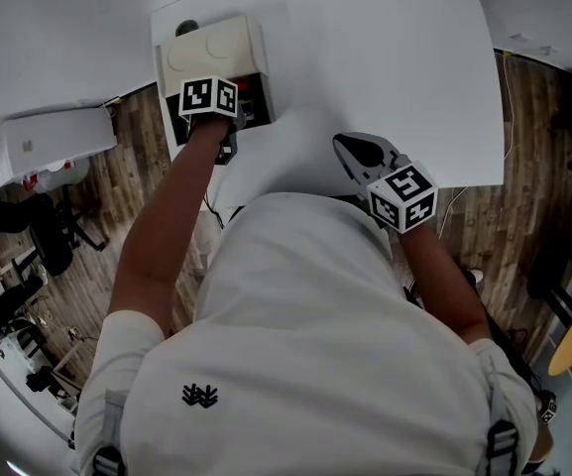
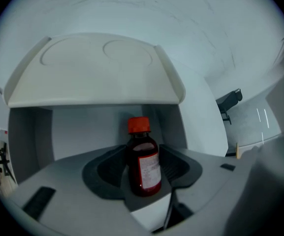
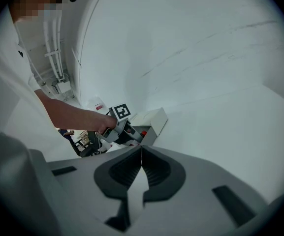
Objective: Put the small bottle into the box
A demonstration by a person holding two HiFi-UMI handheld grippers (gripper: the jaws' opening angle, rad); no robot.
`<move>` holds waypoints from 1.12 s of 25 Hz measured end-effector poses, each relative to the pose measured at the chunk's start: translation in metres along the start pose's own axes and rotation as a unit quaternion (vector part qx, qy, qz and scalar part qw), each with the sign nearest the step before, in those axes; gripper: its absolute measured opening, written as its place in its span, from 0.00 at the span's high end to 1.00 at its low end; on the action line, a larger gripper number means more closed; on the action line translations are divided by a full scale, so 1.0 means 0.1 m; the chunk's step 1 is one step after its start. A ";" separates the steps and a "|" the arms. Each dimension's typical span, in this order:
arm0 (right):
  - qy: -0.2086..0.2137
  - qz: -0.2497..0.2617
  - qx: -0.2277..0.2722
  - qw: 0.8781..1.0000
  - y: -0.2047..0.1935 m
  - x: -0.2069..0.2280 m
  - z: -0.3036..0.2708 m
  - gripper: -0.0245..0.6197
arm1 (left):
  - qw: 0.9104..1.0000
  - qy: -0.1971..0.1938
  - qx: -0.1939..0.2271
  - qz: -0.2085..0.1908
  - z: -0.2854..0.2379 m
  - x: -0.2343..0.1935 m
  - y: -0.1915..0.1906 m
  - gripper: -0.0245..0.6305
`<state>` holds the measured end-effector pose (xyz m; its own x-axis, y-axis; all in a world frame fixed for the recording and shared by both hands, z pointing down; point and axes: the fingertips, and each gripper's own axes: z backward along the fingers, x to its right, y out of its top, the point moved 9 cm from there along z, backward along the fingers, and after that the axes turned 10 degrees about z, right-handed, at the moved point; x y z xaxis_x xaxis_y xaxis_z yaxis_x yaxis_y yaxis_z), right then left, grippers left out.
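Note:
The small bottle (image 2: 144,166), dark brown with a red cap and a white label, stands upright between the pads of my left gripper (image 2: 142,151), which is shut on it. It sits inside the open white box (image 2: 92,77), under the raised lid. In the head view the left gripper (image 1: 238,105) reaches into the box (image 1: 211,48) at the table's far left. My right gripper (image 1: 360,152) hovers over the table's near edge, shut with nothing in it; its pads meet at the tips (image 3: 142,149). From the right gripper view the box (image 3: 151,119) and the bottle's red cap (image 3: 142,132) show small.
The white round table (image 1: 385,58) carries only the box. Wooden floor (image 1: 137,177) lies to the left and right of the table. A chair and a white cabinet (image 1: 48,137) stand off to the left.

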<state>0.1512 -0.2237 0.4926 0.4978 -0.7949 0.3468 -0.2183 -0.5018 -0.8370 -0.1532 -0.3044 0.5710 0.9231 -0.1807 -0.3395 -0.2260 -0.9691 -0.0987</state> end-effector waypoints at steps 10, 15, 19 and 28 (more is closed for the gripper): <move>0.006 -0.003 -0.002 1.000 0.00 0.02 -0.02 0.95 | 0.999 -0.018 -0.024 0.023 -0.01 -0.04 0.02 0.63; 0.007 -0.001 -0.003 1.000 0.02 0.02 -0.02 0.95 | 0.999 -0.022 -0.020 0.024 0.02 -0.05 0.01 0.61; 0.008 -0.001 -0.004 1.000 0.03 0.01 -0.03 0.95 | 0.999 -0.030 -0.013 0.025 0.03 -0.06 0.01 0.60; 0.010 0.006 -0.013 1.000 -0.01 -0.10 -0.05 0.95 | 0.998 -0.057 0.018 0.030 0.16 -0.10 -0.04 0.59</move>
<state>0.1427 -0.2170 0.4918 0.4775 -0.8079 0.3453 -0.2465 -0.5004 -0.8300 -0.1665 -0.2961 0.5594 0.8664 -0.2151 -0.4506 -0.2921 -0.9503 -0.1080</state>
